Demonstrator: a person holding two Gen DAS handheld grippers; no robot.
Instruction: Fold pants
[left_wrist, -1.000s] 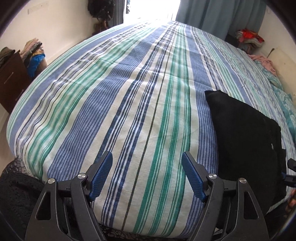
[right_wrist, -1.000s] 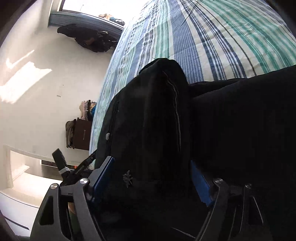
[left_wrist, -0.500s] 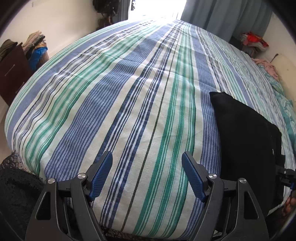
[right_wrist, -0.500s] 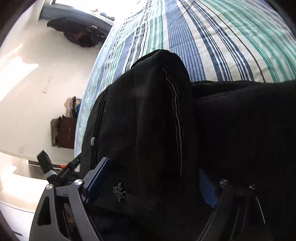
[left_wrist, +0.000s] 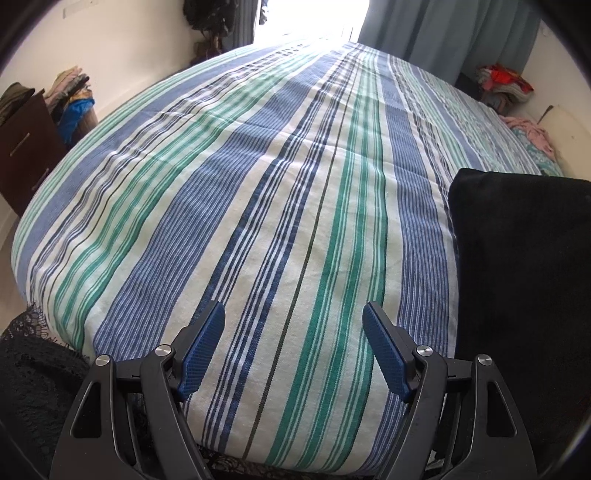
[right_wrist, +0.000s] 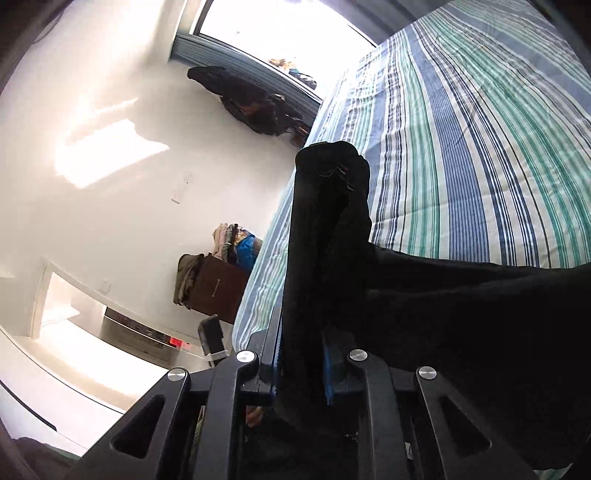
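The black pants (left_wrist: 524, 280) lie at the near right edge of the striped bed (left_wrist: 280, 177). In the left wrist view my left gripper (left_wrist: 293, 347) hovers open over bare sheet, left of the pants, nothing between its blue pads. In the right wrist view my right gripper (right_wrist: 301, 363) is closing on a bunched fold of the black pants (right_wrist: 325, 236), and the blue pads press the cloth from both sides. The fold stands up from the jaws, lifted above the striped bed (right_wrist: 480, 140). The rest of the pants trails off to the right.
A dark wooden dresser (left_wrist: 22, 147) with piled clothes stands left of the bed. Dark garments hang on the wall by the window (right_wrist: 251, 103). More clothes and pillows (left_wrist: 528, 129) lie at the bed's far right. Black lace fabric (left_wrist: 33, 376) hangs by the near left corner.
My right gripper has closed from wide open onto a fold of the pants and risen with it, tilting the view. The pants' near edge looms larger in the left view. The left gripper stayed put.
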